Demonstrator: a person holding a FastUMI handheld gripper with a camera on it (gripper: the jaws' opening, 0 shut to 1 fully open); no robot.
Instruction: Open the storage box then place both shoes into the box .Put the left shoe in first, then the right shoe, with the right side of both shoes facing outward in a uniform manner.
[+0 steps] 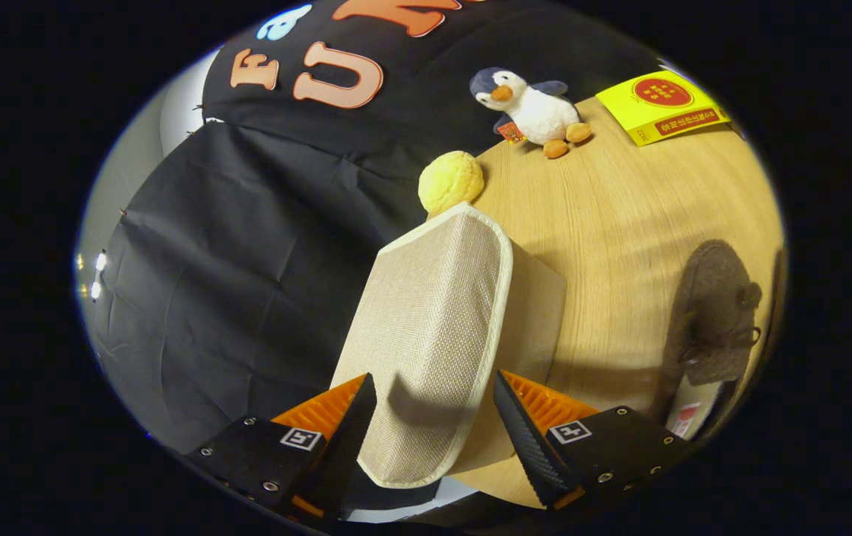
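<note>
A beige woven storage box (pixel 537 320) with a cream-trimmed lid (pixel 433 313) stands on the wooden table (pixel 619 216). The lid's near end lies between the fingers of my gripper (pixel 433 380), which is open, one finger at each side of it. I cannot tell whether the fingers touch the lid. A grey-brown felt shoe (pixel 716 313) with laces lies on the table to the right of the box, beyond the right finger, its opening towards me.
A plush penguin (pixel 533 108) and a flat yellow carton (pixel 660 104) sit at the far side of the table. A yellow knobbly ball (pixel 450 181) rests just beyond the box. The booth's black cloth wall (pixel 232 260) hangs left of the box.
</note>
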